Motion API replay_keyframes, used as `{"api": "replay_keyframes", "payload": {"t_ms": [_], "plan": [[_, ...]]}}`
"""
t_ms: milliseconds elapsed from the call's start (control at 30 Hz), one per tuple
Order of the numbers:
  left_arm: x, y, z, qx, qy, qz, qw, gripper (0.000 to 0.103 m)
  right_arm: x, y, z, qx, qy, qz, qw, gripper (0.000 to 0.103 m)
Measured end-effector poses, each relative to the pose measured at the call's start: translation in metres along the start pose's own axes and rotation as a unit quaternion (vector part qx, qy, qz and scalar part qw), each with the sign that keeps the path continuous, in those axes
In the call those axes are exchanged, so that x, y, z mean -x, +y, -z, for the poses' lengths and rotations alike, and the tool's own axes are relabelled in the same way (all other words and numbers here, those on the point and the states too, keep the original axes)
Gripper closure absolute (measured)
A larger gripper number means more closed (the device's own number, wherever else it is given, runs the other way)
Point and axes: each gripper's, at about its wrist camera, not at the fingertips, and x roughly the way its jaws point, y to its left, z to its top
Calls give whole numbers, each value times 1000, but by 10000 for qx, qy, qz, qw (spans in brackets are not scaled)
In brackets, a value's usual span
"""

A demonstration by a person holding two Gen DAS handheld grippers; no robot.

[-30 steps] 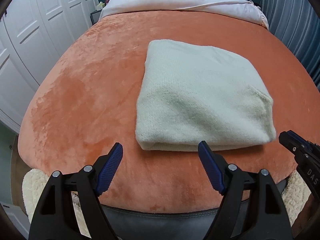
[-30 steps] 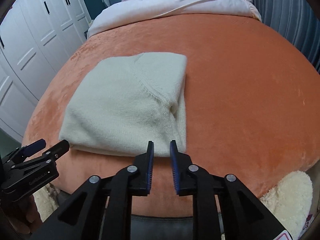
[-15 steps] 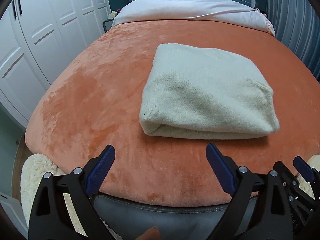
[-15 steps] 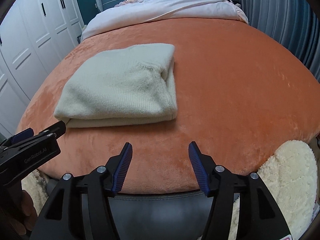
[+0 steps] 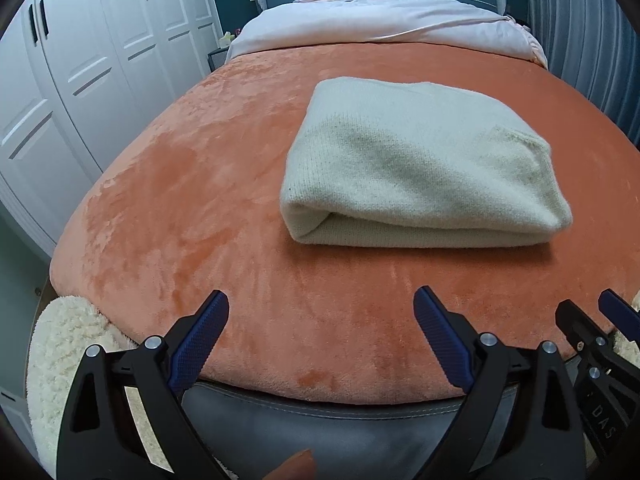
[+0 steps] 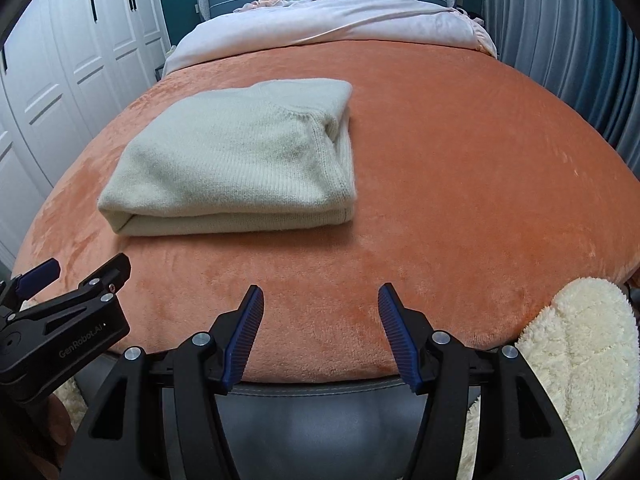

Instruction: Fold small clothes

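Observation:
A cream knit sweater (image 5: 416, 168) lies folded into a neat rectangle on the orange blanket (image 5: 208, 216); it also shows in the right wrist view (image 6: 240, 160). My left gripper (image 5: 320, 312) is open and empty, held near the bed's foot edge, short of the sweater. My right gripper (image 6: 320, 304) is open and empty too, at the foot edge to the right of the sweater. Each gripper shows at the edge of the other's view: the right gripper (image 5: 600, 320) and the left gripper (image 6: 76, 280).
A white duvet (image 5: 384, 20) covers the bed's head end. White wardrobe doors (image 5: 80, 60) stand at the left. A grey curtain (image 6: 560, 40) hangs at the right. Fluffy cream rugs (image 6: 580, 360) lie beyond the bed's grey foot edge (image 5: 320, 420).
My right gripper has opened and let go of the sweater's edge. Both grippers have drawn back toward the foot of the bed. The sweater stays folded.

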Motion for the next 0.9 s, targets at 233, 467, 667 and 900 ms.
{"api": "replay_keyframes", "payload": {"t_ms": [233, 467, 667, 900], "plan": [[-7, 7, 8, 58, 35, -62, 10000, 12, -7, -2, 2, -124, 101, 58, 9999, 45], [-11, 9, 12, 68, 75, -10, 9999, 12, -8, 4, 3, 30, 81, 104, 9999, 45], [-12, 10, 12, 66, 79, 6, 9999, 12, -9, 10, 6, 84, 80, 102, 9999, 44], [-12, 9, 12, -7, 42, 25, 10000, 12, -9, 9, 5, 86, 99, 99, 9999, 44]]}}
